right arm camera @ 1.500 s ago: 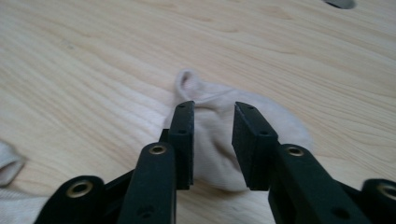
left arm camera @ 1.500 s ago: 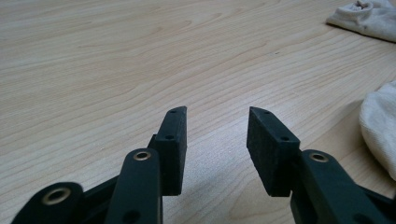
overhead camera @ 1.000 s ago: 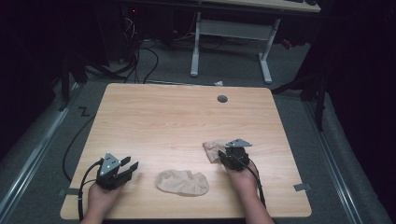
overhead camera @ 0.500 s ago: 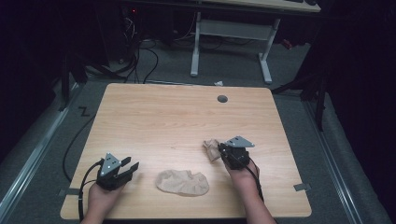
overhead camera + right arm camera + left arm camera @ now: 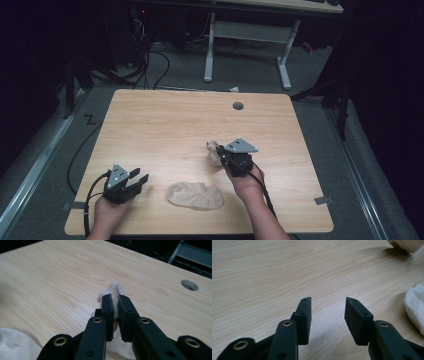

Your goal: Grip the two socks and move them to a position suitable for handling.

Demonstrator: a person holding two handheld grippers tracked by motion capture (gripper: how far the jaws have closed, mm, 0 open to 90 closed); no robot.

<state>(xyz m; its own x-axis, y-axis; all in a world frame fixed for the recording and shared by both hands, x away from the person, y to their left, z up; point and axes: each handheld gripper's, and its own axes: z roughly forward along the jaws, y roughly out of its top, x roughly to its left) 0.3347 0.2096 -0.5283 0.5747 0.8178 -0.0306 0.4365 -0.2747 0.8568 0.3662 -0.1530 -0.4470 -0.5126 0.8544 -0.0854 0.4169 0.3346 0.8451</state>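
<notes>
The right gripper (image 5: 114, 305) clamps a cream sock (image 5: 113, 288) bunched between its jaws. The left gripper (image 5: 327, 307) rests apart, a second sock (image 5: 195, 195) lying flat to its right.

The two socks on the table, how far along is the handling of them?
Done: right gripper has its jaws shut on one sock, apparently lifting it. In hand: that sock only. Left: the other sock lies flat, untouched, beside the left gripper, whose jaws stand open over bare table.
</notes>
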